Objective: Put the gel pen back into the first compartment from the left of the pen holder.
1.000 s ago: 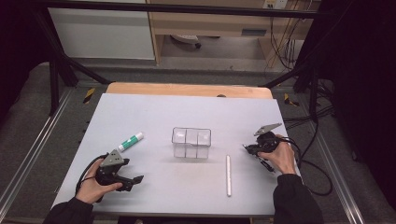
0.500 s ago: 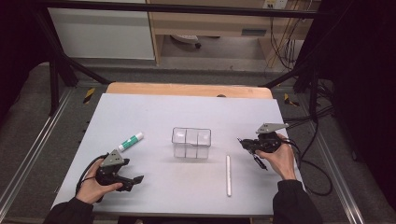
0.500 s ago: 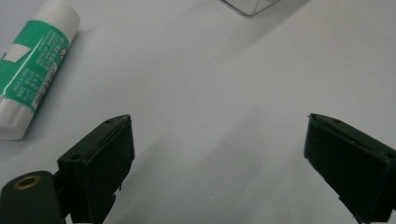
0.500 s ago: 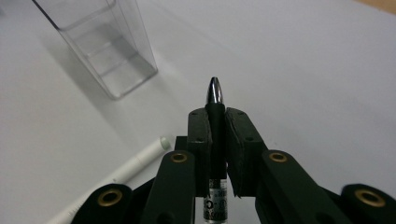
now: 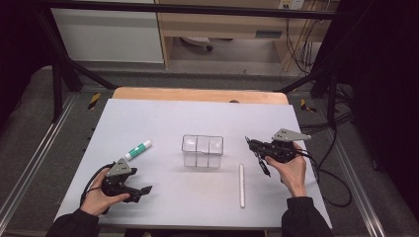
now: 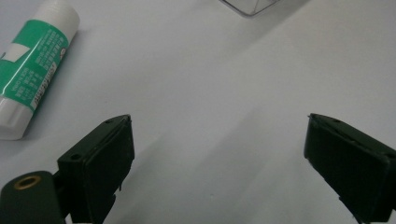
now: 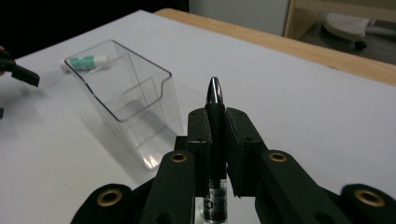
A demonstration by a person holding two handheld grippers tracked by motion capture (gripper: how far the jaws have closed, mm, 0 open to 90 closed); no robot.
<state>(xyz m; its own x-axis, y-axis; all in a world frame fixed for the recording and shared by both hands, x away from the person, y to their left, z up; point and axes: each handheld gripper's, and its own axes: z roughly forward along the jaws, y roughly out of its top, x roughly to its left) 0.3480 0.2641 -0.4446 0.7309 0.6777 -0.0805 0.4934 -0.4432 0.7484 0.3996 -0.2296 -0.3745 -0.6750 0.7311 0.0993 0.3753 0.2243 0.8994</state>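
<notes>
At the near left of the desk [image 5: 163, 118] the left tongs [image 5: 142, 190] rest low with jaws wide apart and nothing between them. A green glue stick [image 5: 138, 149] lies just beyond, slanting away to the right. In the middle stands a clear 3-compartment organizer [image 5: 202, 151]. A white stick [image 5: 241, 185] lies lengthwise near and right of it. The right tongs [image 5: 253, 144] are clamped on a black pen [image 7: 214, 116], pointing left at the organizer. That hand looks nearer, so the pen probably goes in there.

One organizer [image 5: 202, 150], glue stick [image 5: 138, 149], two pens [image 5: 241, 185].
</notes>
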